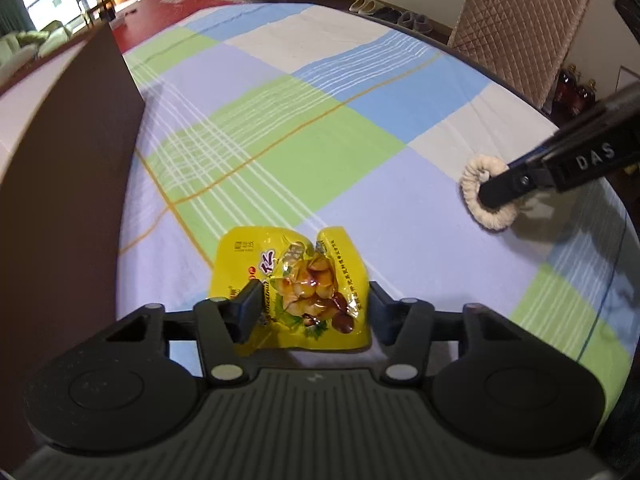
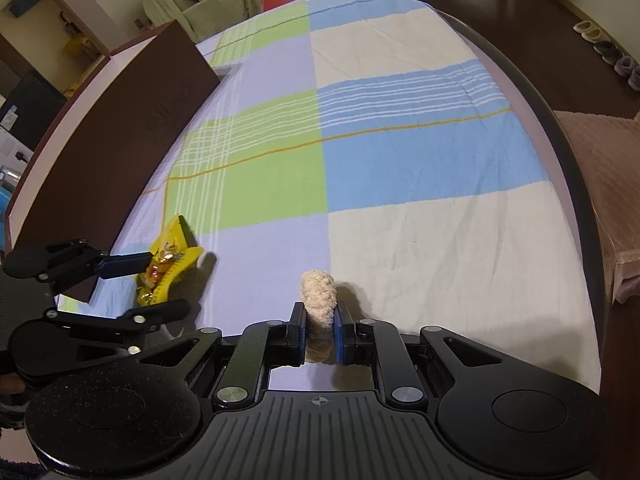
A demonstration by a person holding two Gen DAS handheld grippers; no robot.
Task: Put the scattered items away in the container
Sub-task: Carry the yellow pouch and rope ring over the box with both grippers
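Note:
A yellow snack packet (image 1: pixel 292 280) buckles between the fingers of my left gripper (image 1: pixel 312 308), which is shut on its two side edges just over the checked tablecloth (image 1: pixel 320 128). From the right wrist view the packet (image 2: pixel 168 268) looks bent in the left gripper (image 2: pixel 166 282). A cream rope ring (image 2: pixel 318 296) stands on edge with my right gripper (image 2: pixel 320 320) shut on it. In the left wrist view that ring (image 1: pixel 476 184) sits at the right under the right gripper (image 1: pixel 496 192). The brown container (image 1: pixel 72 168) stands along the left, its wall (image 2: pixel 120 140) close to the left gripper.
The tablecloth covers a rounded table whose edge (image 2: pixel 580 184) curves along the right. A quilted chair back (image 1: pixel 520 20) stands beyond the far right edge, with dark bottles (image 1: pixel 576 92) and slippers (image 1: pixel 400 16) on the floor.

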